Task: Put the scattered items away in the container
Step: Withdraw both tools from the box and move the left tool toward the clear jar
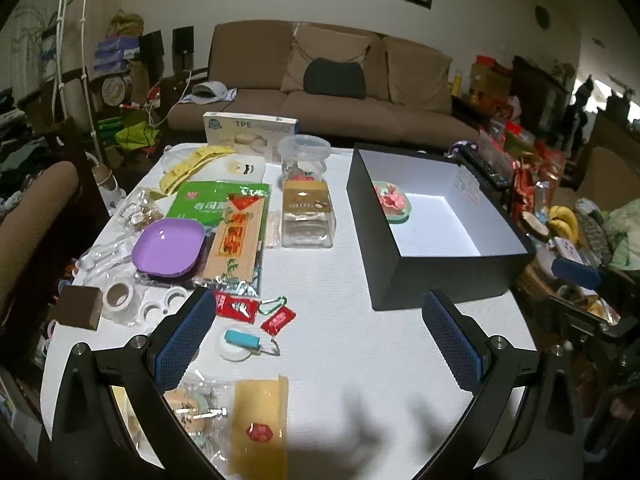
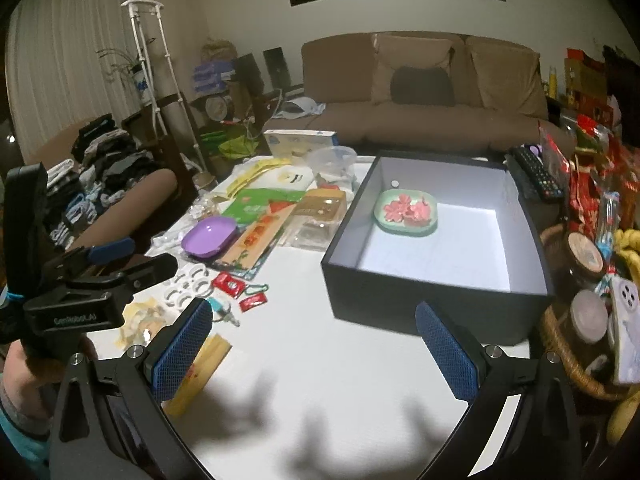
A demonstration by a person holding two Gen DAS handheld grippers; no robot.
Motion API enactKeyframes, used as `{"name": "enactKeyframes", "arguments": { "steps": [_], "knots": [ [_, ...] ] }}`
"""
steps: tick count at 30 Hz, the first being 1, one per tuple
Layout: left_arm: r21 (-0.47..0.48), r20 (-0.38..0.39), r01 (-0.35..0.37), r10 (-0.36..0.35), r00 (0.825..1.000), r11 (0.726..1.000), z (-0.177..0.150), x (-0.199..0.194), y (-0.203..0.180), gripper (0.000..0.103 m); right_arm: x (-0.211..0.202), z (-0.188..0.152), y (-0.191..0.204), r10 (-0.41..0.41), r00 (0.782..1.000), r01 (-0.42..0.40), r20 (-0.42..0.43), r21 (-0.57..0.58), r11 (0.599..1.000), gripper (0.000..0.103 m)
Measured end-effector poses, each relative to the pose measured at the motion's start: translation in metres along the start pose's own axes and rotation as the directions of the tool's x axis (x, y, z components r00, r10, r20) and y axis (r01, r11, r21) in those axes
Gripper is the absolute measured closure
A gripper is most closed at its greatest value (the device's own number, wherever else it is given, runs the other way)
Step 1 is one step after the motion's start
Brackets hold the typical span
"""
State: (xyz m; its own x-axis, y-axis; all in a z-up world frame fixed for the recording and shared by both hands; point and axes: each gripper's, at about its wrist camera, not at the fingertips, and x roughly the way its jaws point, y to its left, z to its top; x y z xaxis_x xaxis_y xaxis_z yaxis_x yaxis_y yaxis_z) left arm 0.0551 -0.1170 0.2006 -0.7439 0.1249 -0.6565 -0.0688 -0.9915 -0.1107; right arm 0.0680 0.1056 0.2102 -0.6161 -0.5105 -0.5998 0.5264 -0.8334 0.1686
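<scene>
Nearest the cameras, both tools are held above the white table [image 1: 352, 344] with nothing between their pads. The left gripper [image 1: 320, 344] is seen with its fingers spread wide apart and empty; the right gripper [image 2: 314, 354] is likewise fully spread and empty. Both point downward at a slant, which keeps table and box in sight together.

Just beyond the left gripper, the small scattered items are found: a yellow packet [image 1: 260, 424] at the near edge, a blue clip on a white disc [image 1: 244, 344], and red tags [image 1: 256, 312] with a green carabiner. In the right wrist view these lie to the left, beside the person's hand [image 2: 24, 364] holding the left tool, so they are judged to fall to the left gripper.

Further back, a purple dish [image 1: 168, 248], a bamboo mat [image 1: 236, 244], a green packet [image 1: 208, 200] and a clear jar [image 1: 306, 216] are grouped on the table's left half.

The container, a black box [image 2: 400, 300] with a white interior, stands open on the right half. One green dish of pink pieces [image 2: 406, 212] lies in its far corner; the remaining floor is bare, so most of the tidying is judged to remain.
</scene>
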Motion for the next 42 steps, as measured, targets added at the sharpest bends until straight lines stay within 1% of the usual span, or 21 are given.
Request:
{"name": "enactKeyframes", "arguments": {
  "steps": [2,4,7,9,11,16,20,22,25,29,31,37,42],
  "knots": [
    [-0.011,-0.001,-0.012,0.012,1.0,1.0,-0.007,-0.003,0.006,0.0,-0.003,-0.004,0.001,0.011,1.0,-0.011,0.001,0.01,1.0,0.0],
    [-0.048,-0.005,-0.027,0.027,1.0,0.998,-0.018,-0.005,0.023,0.0,-0.004,-0.01,0.003,0.028,1.0,-0.028,0.0,0.024,0.999,0.0],
    [-0.104,-0.033,-0.066,0.063,0.997,0.992,-0.041,-0.003,0.062,0.0,-0.005,-0.021,0.005,0.054,0.999,-0.054,-0.003,0.038,0.998,0.0],
    [-0.147,-0.076,-0.12,0.11,0.991,0.982,-0.059,-0.001,0.093,0.0,-0.002,-0.029,0.006,0.066,0.998,-0.066,-0.008,0.043,0.997,0.0],
    [-0.181,-0.094,-0.148,0.133,0.987,0.972,-0.073,-0.003,0.117,0.0,0.003,-0.035,0.007,0.086,0.996,-0.085,-0.019,0.056,0.995,0.0],
    [-0.242,-0.087,-0.16,0.143,0.986,0.957,-0.091,-0.013,0.155,0.0,0.018,-0.045,0.015,0.12,0.992,-0.117,-0.045,0.065,0.991,0.0],
    [-0.351,-0.077,-0.133,0.113,0.991,0.927,-0.096,-0.017,0.184,0.0,0.03,-0.05,0.024,0.133,0.989,-0.13,-0.068,0.049,0.99,0.0],
    [-0.373,-0.078,-0.139,0.118,0.99,0.917,-0.097,-0.017,0.196,0.0,0.034,-0.052,0.027,0.142,0.987,-0.139,-0.071,0.042,0.989,0.0],
    [-0.376,-0.09,-0.154,0.129,0.988,0.914,-0.098,-0.01,0.207,0.0,0.041,-0.053,0.033,0.15,0.986,-0.148,-0.077,0.026,0.989,0.0],
    [-0.383,-0.103,-0.148,0.118,0.988,0.912,-0.099,0.002,0.211,0.0,0.051,-0.056,0.039,0.154,0.984,-0.154,-0.09,0.012,0.988,0.0],
    [-0.379,-0.113,-0.14,0.104,0.988,0.915,-0.1,0.01,0.211,0.0,0.057,-0.057,0.04,0.154,0.983,-0.154,-0.103,0.01,0.988,0.0],
    [-0.357,-0.123,-0.136,0.098,0.988,0.924,-0.098,0.024,0.206,0.0,0.068,-0.063,0.038,0.144,0.98,-0.144,-0.134,0.009,0.989,0.0],
    [-0.336,-0.121,-0.139,0.104,0.987,0.931,-0.084,0.036,0.204,0.0,0.074,-0.066,0.036,0.143,0.979,-0.142,-0.145,0.016,0.99,0.0]
  ]
}}
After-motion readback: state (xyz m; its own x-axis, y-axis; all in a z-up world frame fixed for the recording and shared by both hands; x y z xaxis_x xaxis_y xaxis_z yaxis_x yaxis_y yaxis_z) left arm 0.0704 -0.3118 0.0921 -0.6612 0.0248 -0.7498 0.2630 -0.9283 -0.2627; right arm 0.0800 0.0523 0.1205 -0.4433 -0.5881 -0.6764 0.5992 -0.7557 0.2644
